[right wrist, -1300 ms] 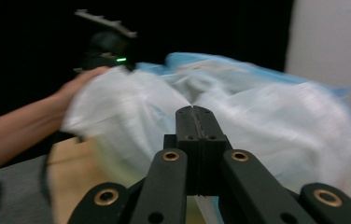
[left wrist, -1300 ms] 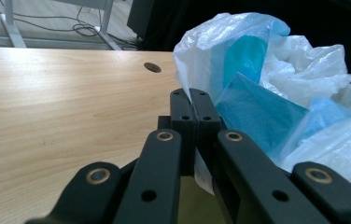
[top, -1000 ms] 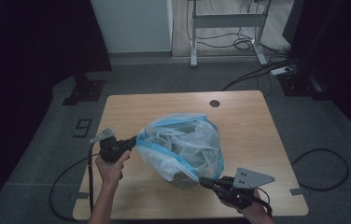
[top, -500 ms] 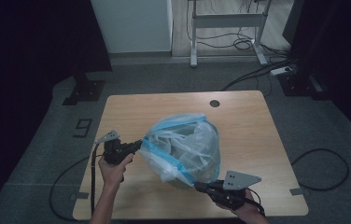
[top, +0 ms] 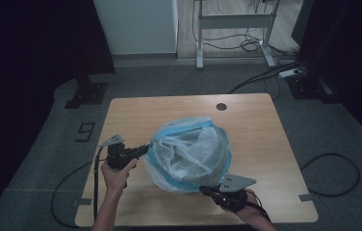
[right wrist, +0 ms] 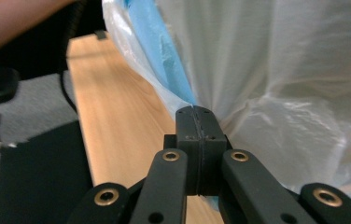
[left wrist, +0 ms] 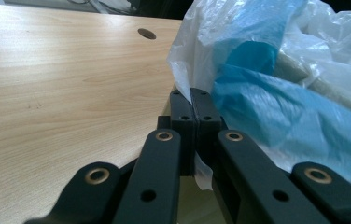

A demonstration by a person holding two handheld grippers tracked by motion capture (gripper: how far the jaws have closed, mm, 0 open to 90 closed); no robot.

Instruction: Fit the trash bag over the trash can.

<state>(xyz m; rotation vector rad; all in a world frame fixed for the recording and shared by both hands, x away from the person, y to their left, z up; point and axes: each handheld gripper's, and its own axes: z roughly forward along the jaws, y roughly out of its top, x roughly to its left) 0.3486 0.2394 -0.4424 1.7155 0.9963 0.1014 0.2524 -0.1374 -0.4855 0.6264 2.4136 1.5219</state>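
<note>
Bag mid-table; our left gripper and right gripper clamp its plastic on opposite sides

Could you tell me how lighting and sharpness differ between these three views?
High view: dim, dark at the edges, plastic bag soft but readable. Left gripper view: bright, table grain sharp, near links blurred. Right gripper view: the bag glows pale; the background and near links are out of focus.

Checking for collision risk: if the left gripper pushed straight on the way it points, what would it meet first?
The left gripper is already shut on the plastic bag, so it would push straight into the bag's blue-edged bulk; what lies inside is unclear.
</note>
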